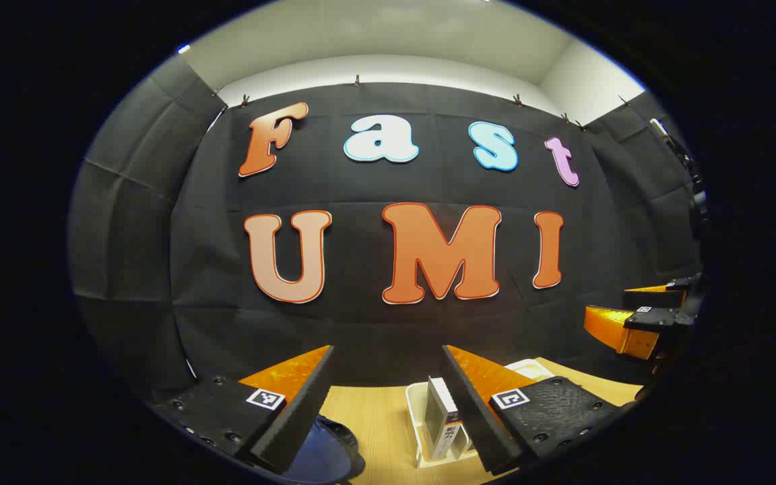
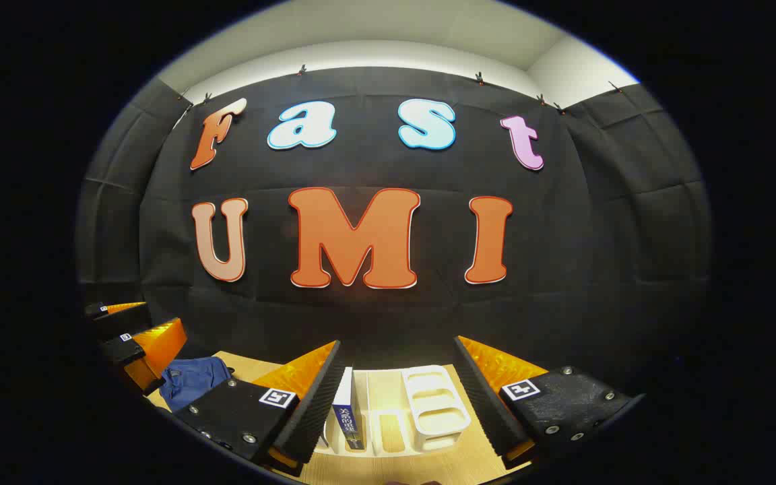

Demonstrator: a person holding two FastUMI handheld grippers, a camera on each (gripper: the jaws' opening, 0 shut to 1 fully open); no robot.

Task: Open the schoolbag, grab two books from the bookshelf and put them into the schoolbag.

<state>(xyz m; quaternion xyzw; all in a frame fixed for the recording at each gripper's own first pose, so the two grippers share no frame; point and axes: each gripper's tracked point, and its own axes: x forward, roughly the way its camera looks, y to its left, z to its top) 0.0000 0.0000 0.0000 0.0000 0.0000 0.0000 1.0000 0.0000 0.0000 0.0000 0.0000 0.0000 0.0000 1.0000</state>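
Observation:
In the left gripper view, my left gripper (image 1: 388,350) is open and holds nothing, raised above the wooden table (image 1: 374,411). Below its fingers a white bookshelf rack (image 1: 415,401) holds an upright book (image 1: 443,421). The blue schoolbag (image 1: 324,455) lies at the lower left, partly hidden by a finger. In the right gripper view, my right gripper (image 2: 398,343) is also open and holds nothing, above the rack (image 2: 436,404), where a book with a blue spine (image 2: 346,417) stands. The schoolbag (image 2: 192,378) lies to the left. I cannot tell whether the bag is open.
Each gripper shows in the other's view: the right gripper (image 1: 607,303) at the far right, the left gripper (image 2: 159,315) at the far left, both off the table. The black cloth wall stands close behind the table (image 2: 395,465).

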